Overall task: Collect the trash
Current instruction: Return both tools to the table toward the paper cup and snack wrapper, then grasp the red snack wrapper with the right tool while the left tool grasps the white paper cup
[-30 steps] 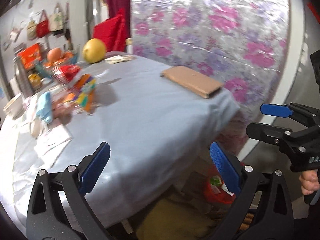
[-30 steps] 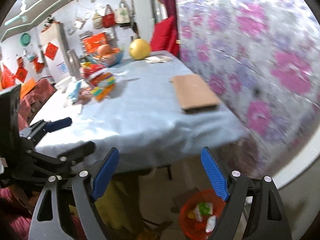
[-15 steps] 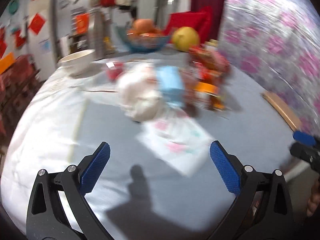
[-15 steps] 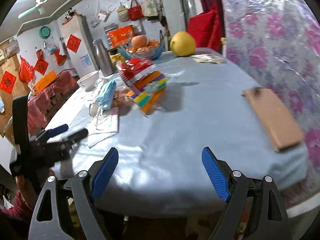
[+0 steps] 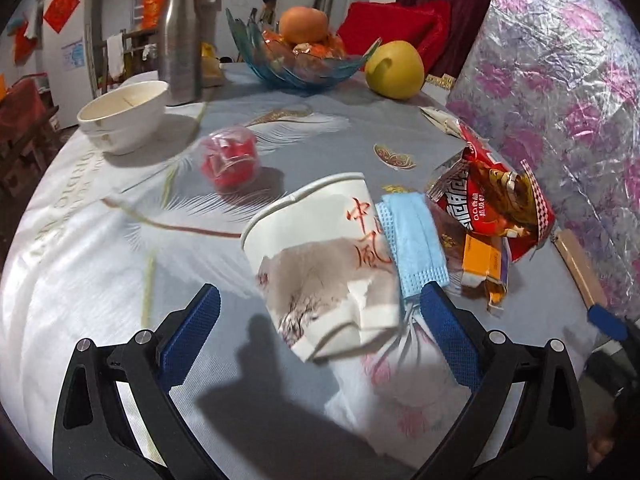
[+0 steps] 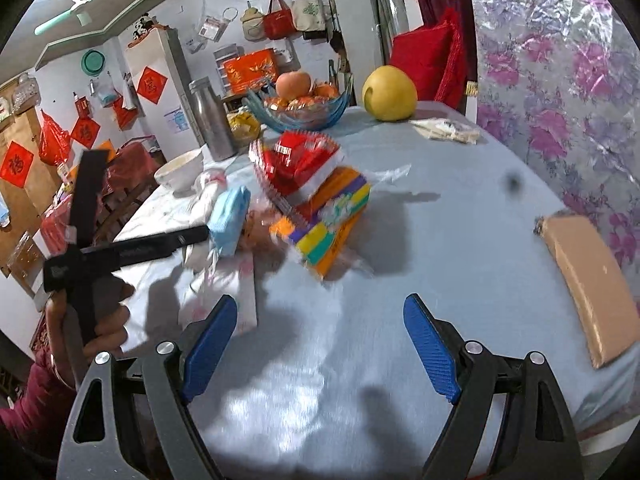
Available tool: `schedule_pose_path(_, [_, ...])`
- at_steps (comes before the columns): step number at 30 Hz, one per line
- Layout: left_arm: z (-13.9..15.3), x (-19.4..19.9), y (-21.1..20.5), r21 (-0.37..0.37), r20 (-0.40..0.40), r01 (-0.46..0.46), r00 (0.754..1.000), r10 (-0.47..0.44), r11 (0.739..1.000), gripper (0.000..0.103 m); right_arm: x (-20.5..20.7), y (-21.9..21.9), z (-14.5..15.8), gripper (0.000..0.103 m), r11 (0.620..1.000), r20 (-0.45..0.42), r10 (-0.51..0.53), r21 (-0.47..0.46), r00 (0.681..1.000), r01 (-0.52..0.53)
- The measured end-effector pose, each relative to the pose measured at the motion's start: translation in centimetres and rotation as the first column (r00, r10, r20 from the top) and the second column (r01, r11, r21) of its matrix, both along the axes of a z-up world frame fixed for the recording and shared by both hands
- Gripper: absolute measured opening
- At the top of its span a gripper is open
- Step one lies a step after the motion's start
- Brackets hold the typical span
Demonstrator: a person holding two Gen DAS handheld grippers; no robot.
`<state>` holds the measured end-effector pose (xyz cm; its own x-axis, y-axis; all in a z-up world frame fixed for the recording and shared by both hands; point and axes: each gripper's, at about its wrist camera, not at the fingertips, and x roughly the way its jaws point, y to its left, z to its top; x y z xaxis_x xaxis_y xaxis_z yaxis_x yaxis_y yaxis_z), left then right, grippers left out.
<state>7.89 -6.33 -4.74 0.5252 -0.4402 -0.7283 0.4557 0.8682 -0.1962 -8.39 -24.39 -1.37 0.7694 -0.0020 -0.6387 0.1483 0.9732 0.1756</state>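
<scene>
A crushed white paper cup lies on its side on the table, right in front of my open left gripper. A blue face mask rests against the cup; it also shows in the right wrist view. A red snack wrapper and an orange box lie to the right. A small clear cup with red contents lies behind. My right gripper is open and empty over the table, short of the red wrapper and colourful packet.
A white bowl, a steel flask, a blue glass fruit bowl and a yellow pomelo stand at the back. A brown flat box lies at the table's right edge. A floral plastic-wrapped surface stands at right.
Both grippers have swung from the table's edge and the floor bin toward the trash pile. My left gripper has closed in on the paper cup. Both stay open.
</scene>
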Motion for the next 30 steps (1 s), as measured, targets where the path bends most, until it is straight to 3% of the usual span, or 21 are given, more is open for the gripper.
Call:
schedule_pose_path(4, [-0.9,0.5,0.4,-0.013,-0.023,-0.011,1.0,0.01,1.0,0.096,2.7,0.6,1.1,0.084,1.0,0.034,0.015,-0.01,0.999,-0.014])
schedule_pose_path(7, [-0.8,0.4,1.2,-0.065,-0.04,-0.016,0.999,0.014,0.998,0.096,5.5,1.5,1.0,0.084,0.999,0.03,0.037,-0.029,0.999,-0.036])
schedule_pose_path(12, [-0.9,0.2,1.3,-0.062,-0.043,-0.013,0.999,0.01,0.998,0.096,9.3,2.2,0.6,0.084,0.992,0.04,-0.015,-0.123,0.999,0.02])
schedule_pose_path(13, [-1.0,0.3,1.3,-0.062,-0.046,-0.013,0.999,0.01,0.998,0.096,9.8,2.0,0.4,0.075,0.992,0.037,-0.026,-0.124,0.999,0.03])
schedule_pose_path(14, [-1.0,0.3,1.3,-0.063,-0.049,-0.014,0.999,0.011,0.998,0.096,10.2,1.8,0.2,0.04,0.992,0.033,-0.034,-0.123,0.999,0.038])
schedule_pose_path(15, [-1.0,0.3,1.3,-0.066,-0.053,-0.014,0.999,0.01,0.998,0.096,10.3,1.5,-0.1,0.024,0.994,0.019,-0.034,-0.108,0.999,0.036])
schedule_pose_path(17, [-1.1,0.4,1.3,-0.069,-0.056,-0.015,0.998,0.012,0.997,0.096,9.2,0.7,0.0,0.024,0.998,0.053,-0.033,-0.056,0.998,0.036])
schedule_pose_path(22, [-1.0,0.3,1.1,-0.063,-0.046,-0.011,0.999,0.008,0.998,0.096,3.7,-1.2,0.5,0.024,0.994,0.139,-0.092,-0.051,0.986,0.1])
schedule_pose_path(26, [-1.0,0.2,0.1,-0.024,-0.032,0.009,0.999,-0.009,1.0,0.096,0.2,-3.3,-0.5,0.025,0.986,0.114,-0.15,-0.049,0.982,0.156])
schedule_pose_path(30, [-1.5,1.1,-1.6,0.038,-0.055,0.002,0.998,0.0,0.999,0.096,-0.6,-4.7,-2.0,0.025,0.982,0.059,-0.183,-0.042,0.981,0.186])
